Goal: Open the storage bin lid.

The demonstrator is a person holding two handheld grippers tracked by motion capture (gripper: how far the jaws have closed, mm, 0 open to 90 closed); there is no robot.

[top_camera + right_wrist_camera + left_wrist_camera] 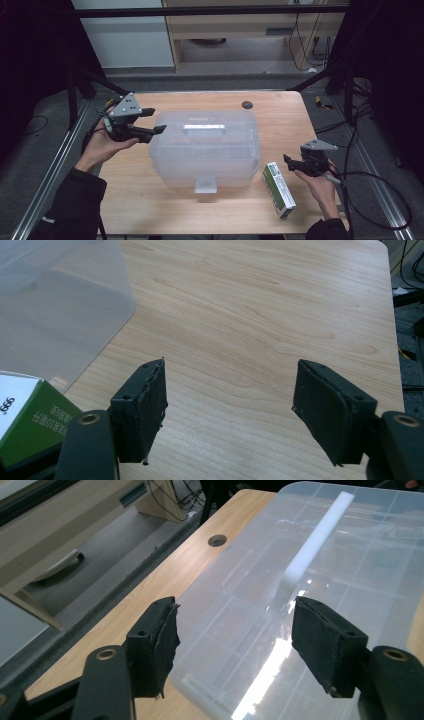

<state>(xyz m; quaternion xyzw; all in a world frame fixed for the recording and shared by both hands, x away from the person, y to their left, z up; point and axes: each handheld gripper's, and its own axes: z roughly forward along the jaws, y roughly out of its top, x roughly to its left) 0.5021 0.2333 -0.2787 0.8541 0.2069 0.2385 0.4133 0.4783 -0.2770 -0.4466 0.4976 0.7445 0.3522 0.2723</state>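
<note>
In the high view, the left tongs (159,121) sit at the left of the frame, level with the upper left corner of the clear plastic bin (205,150). Their jaws stand apart, holding nothing and pointing right at the bin's lid. The left gripper view looks along those jaws across the lid toward its white handle strip (320,532), which runs away toward the upper right. The bin fills the middle of the desk (230,210), long axis left to right, lid shut with the latch tab at the bottom edge. Through the cloudy wall nothing inside can be made out.

Right of the bin, a green and white carton (279,188) lies flat, its long axis running from upper left to lower right. The right tongs (289,161) rest just beside its upper end, jaws wide and empty; this hand is much the nearer to the carton.
</note>
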